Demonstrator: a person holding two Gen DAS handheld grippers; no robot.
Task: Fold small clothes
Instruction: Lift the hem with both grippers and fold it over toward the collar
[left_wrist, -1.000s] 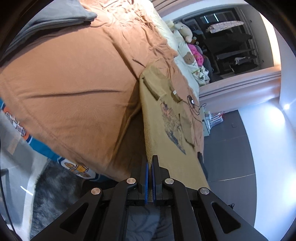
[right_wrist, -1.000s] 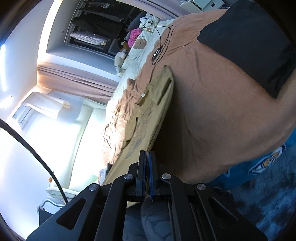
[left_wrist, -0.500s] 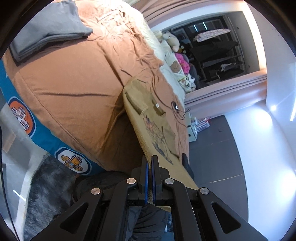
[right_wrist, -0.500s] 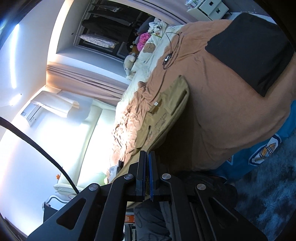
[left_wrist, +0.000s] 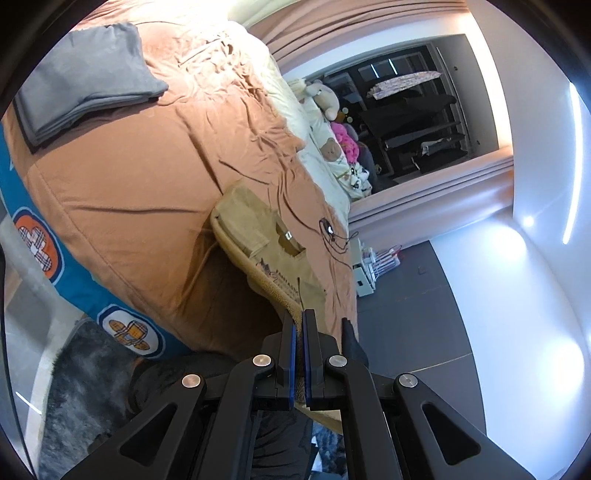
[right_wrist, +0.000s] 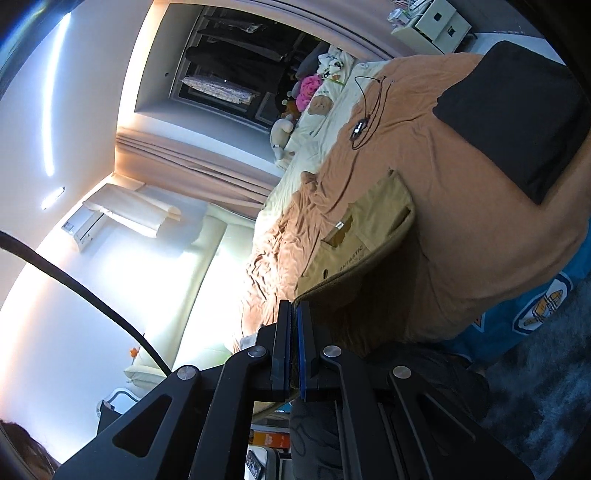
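Observation:
A small tan T-shirt with a printed front lies on the brown bed cover, sleeves folded in; its near hem is lifted off the bed. My left gripper is shut on one bottom corner of the shirt. My right gripper is shut on the other bottom corner, where the shirt curves up from the bed toward me. The collar end with its small label still rests on the bed.
A folded grey garment lies on the bed's far left corner. A folded black garment lies on the right. A black cable lies beyond the shirt. Plush toys sit by the pillows. A dark rug covers the floor below.
Both grippers have risen and pulled back from the bed with the hem in them. The shirt's lower half has lifted off the cover and bends over toward the collar.

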